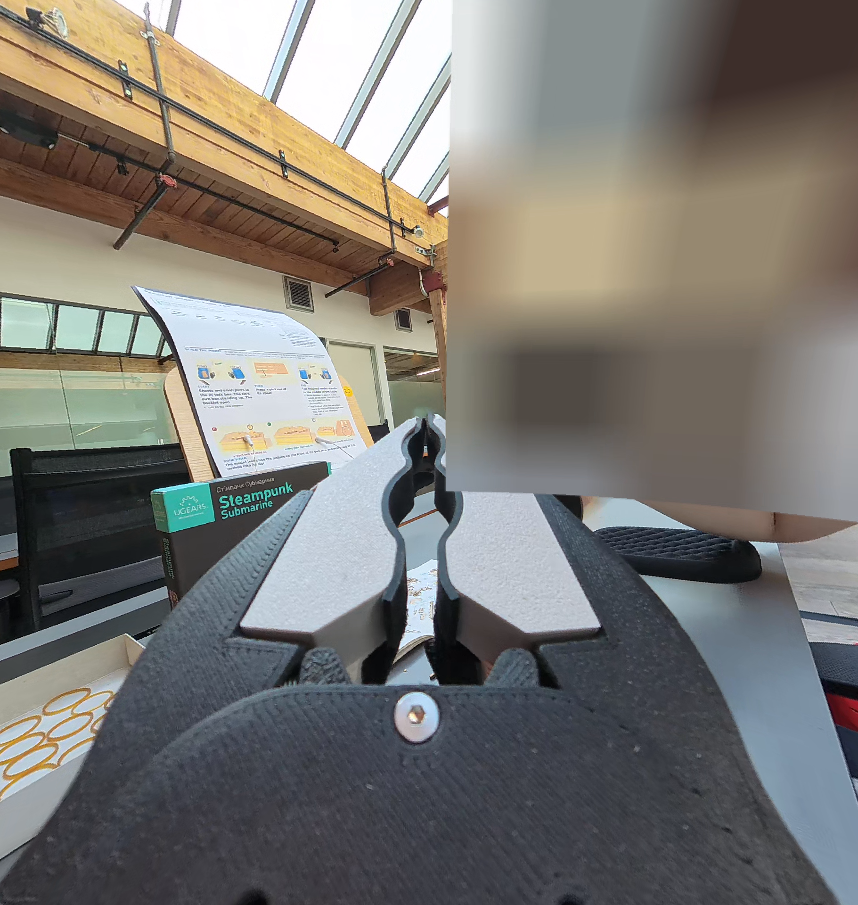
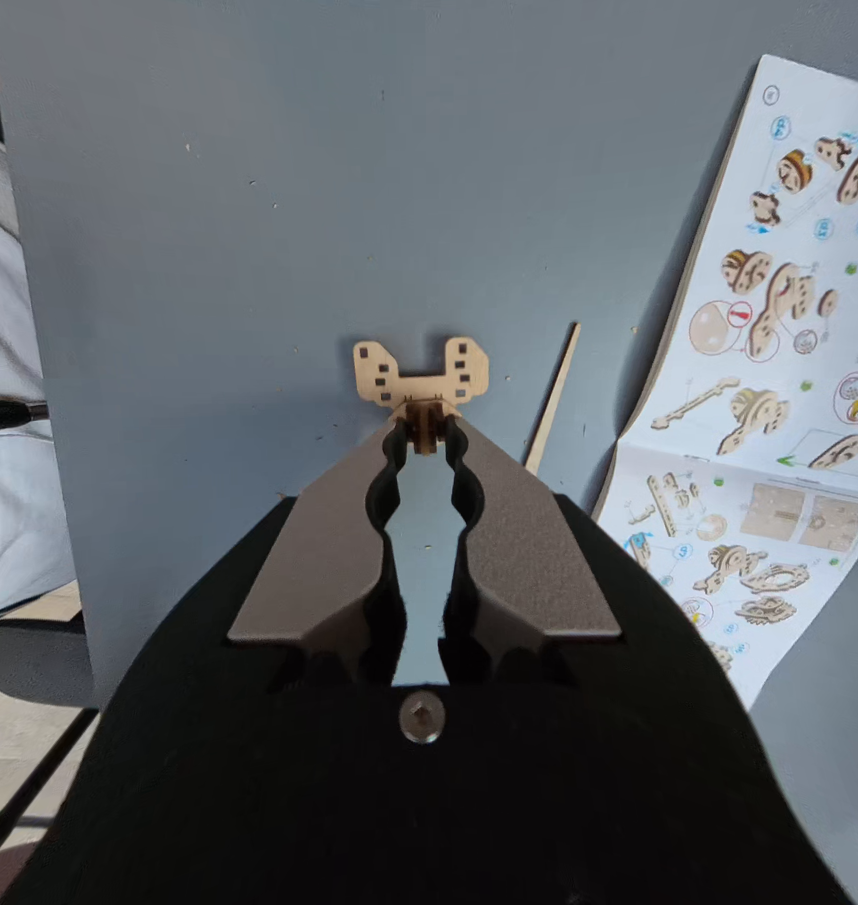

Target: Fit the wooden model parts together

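The right hand-held gripper pinches the wooden part at its tips, above the counter. The left hand-held gripper is squeezed together, holding nothing. Hold the part steady and push gently.

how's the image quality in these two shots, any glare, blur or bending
Left wrist view: skylight blown out white, beams bowed by the wide lens, a blurred patch over the upper right. Right wrist view: even light, wooden part fairly sharp, booklet curved toward the edge.

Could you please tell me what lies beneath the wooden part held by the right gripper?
Beneath the wooden part, only bare grey table shows; the right gripper covers its lower end.
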The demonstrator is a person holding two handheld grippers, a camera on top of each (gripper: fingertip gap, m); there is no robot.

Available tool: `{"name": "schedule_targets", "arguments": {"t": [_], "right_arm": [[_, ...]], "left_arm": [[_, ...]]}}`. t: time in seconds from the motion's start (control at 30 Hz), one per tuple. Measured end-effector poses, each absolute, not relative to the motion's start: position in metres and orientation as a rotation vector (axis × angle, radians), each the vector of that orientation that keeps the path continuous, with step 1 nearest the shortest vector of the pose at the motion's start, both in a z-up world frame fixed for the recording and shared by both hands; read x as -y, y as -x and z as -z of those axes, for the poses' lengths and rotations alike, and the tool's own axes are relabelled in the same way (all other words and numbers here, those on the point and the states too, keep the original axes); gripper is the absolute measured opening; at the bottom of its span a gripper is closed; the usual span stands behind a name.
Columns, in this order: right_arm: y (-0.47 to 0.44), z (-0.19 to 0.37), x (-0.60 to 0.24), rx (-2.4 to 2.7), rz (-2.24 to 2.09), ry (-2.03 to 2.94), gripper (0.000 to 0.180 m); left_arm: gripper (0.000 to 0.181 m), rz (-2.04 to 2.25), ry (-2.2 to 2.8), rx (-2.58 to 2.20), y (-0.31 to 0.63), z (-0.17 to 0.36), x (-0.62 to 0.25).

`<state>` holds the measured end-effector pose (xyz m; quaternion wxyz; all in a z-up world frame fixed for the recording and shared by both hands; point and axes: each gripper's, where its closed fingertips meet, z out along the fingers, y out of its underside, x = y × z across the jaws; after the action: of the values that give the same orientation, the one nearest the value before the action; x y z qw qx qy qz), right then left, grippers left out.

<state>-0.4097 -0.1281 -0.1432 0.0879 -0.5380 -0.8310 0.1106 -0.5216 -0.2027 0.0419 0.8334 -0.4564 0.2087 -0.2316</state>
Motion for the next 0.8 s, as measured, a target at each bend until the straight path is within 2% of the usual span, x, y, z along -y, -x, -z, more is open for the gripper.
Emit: {"name": "schedule_targets", "arguments": {"t": [0.5, 0.8], "right_arm": [[0.429, 0.084, 0.135, 2.065, -1.36, 1.991, 0.014], [0.433, 0.071, 0.13, 1.912, -1.594, 2.081, 0.014]], "left_arm": [[0.0, 0.5, 0.968, -0.445, 0.521, -0.041, 0.203], [0.0, 0.506, 0.977, -0.455, 0.518, -0.04, 0.203]]}}
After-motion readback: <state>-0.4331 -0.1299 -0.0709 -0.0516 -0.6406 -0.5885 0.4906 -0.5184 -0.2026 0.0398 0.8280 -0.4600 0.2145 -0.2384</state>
